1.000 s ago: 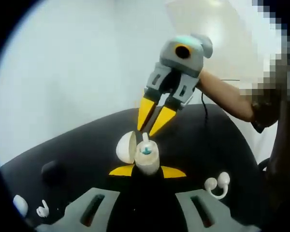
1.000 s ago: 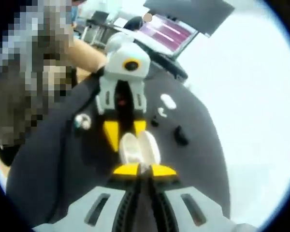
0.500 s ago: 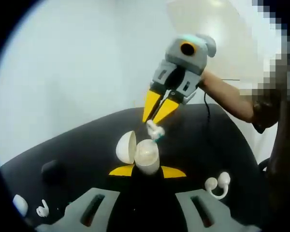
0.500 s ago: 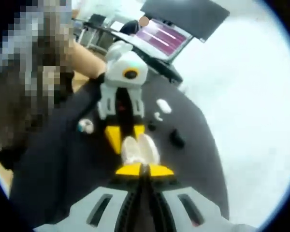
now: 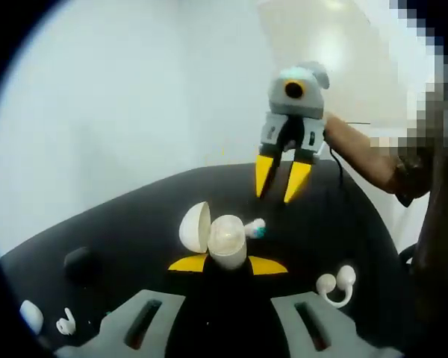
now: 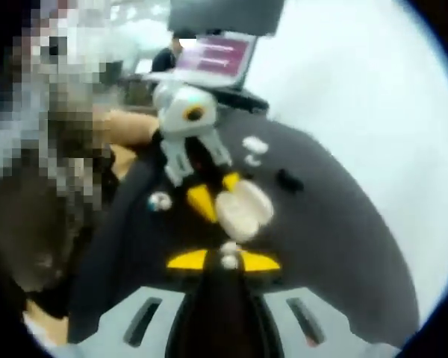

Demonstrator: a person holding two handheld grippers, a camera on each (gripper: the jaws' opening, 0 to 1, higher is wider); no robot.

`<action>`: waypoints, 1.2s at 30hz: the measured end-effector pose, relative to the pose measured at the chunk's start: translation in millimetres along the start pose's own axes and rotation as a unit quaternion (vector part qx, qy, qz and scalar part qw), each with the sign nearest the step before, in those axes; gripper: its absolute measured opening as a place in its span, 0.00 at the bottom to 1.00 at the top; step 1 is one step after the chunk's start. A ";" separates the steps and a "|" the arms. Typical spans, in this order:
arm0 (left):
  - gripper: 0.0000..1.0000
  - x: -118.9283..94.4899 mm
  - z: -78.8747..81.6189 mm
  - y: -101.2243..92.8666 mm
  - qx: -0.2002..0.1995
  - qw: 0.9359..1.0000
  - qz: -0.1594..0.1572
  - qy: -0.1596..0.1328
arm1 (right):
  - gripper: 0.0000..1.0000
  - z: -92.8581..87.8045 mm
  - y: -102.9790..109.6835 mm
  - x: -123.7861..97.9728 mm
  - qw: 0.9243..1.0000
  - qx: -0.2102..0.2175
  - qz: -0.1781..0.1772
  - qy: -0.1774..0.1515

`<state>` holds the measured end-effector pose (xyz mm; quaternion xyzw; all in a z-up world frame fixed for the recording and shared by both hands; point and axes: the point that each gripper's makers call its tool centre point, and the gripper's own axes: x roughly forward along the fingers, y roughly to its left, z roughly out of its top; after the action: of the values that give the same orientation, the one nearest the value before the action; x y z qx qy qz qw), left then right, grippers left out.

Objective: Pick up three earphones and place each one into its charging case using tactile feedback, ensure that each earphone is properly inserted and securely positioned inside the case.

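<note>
1. Since a second ago the right gripper (image 5: 282, 189) has lifted away from the charging case (image 5: 225, 240) and its earphone (image 5: 254, 228) now lies against the case's rim.
2. Left gripper (image 5: 228, 264) jaws clamp the open case above the dark desk (image 5: 134, 224).
3. In the right gripper view an earphone (image 6: 229, 258) sits between the right jaws; whether it is gripped cannot be told.
4. Other earphones (image 5: 337, 285) lie on the desk.

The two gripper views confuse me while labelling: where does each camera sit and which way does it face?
Left gripper view: rides the left gripper, looking across the black table at the open case between its fingers; a forearm shows.
Right gripper view: rides the right gripper, facing the left gripper and a laptop.
Shared: the case and the table.
</note>
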<state>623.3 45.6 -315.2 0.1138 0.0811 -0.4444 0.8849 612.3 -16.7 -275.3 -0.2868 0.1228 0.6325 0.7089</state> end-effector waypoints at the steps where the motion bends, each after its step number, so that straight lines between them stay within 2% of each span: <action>1: 0.16 0.1 0.0 0.0 0.000 1.000 0.000 0.000 | 0.18 5.4 -4.9 -1.0 1.000 0.010 -0.009 -0.020; 4: 0.16 0.2 0.0 0.1 -0.001 1.000 0.000 0.000 | 0.22 15.6 -13.8 2.8 0.997 0.046 -0.014 -0.062; 6: 0.16 0.1 0.1 0.1 -0.001 1.000 -0.001 0.000 | 0.27 13.7 -8.0 12.6 0.996 0.057 0.017 -0.065; 7: 0.16 0.1 0.1 -0.1 -0.001 1.000 -0.001 0.000 | 0.31 9.8 -2.6 18.7 0.996 0.057 0.041 -0.058; 9: 0.16 0.1 0.1 -0.1 -0.003 1.000 -0.001 0.000 | 0.33 2.1 -2.6 29.9 0.995 0.060 0.063 -0.046; 11: 0.16 0.1 0.1 0.2 -0.010 1.000 -0.003 0.000 | 0.33 -0.5 -10.3 39.4 0.994 0.066 0.069 -0.048; 14: 0.16 0.2 0.0 0.0 -0.019 1.000 -0.009 0.000 | 0.33 1.3 -13.1 50.7 0.985 0.125 0.102 -0.054; 17: 0.16 0.1 0.0 -1.0 -0.023 1.000 -0.013 -0.001 | 0.33 0.3 -13.2 59.5 0.984 0.126 0.115 -0.059; 18: 0.16 0.0 -0.1 -1.0 -0.025 1.000 -0.014 -0.001 | 0.33 2.4 -9.1 61.7 0.983 0.119 0.125 -0.070; 19: 0.16 -0.2 -0.1 -0.9 -0.028 0.999 -0.016 -0.001 | 0.32 6.6 -5.7 62.4 0.980 0.124 0.132 -0.087; 21: 0.16 -0.7 -1.1 -2.5 -0.033 0.999 -0.021 0.002 | 0.27 4.2 -5.2 63.7 0.979 0.122 0.135 -0.089; 22: 0.16 -0.6 -1.6 -1.8 -0.035 0.999 -0.020 0.003 | 0.25 8.9 -0.7 63.0 0.974 0.129 0.151 -0.104; 23: 0.16 -1.2 -2.2 -1.8 -0.041 0.999 -0.022 0.005 | 0.25 6.5 -2.3 63.4 0.976 0.128 0.145 -0.101; 25: 0.17 -1.7 -2.1 -1.7 -0.040 0.999 -0.021 0.005 | 0.24 6.4 -1.7 61.6 0.974 0.138 0.147 -0.105; 27: 0.17 -2.1 -2.2 -1.2 -0.039 0.999 -0.017 0.006 | 0.22 7.6 1.0 56.6 0.976 0.113 0.143 -0.118; 33: 0.21 -3.6 -2.8 1.5 -0.026 1.000 0.003 0.013 | 0.21 7.4 2.0 54.9 0.977 0.103 0.137 -0.129; 36: 0.24 -7.1 -3.8 6.9 -0.043 0.999 0.014 0.026 | 0.21 11.4 1.0 55.8 0.974 0.104 0.139 -0.145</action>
<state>624.5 56.1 -316.2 0.0883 0.1214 -0.4254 0.8925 618.6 35.8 -296.3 -0.0973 0.1223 0.7434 0.6503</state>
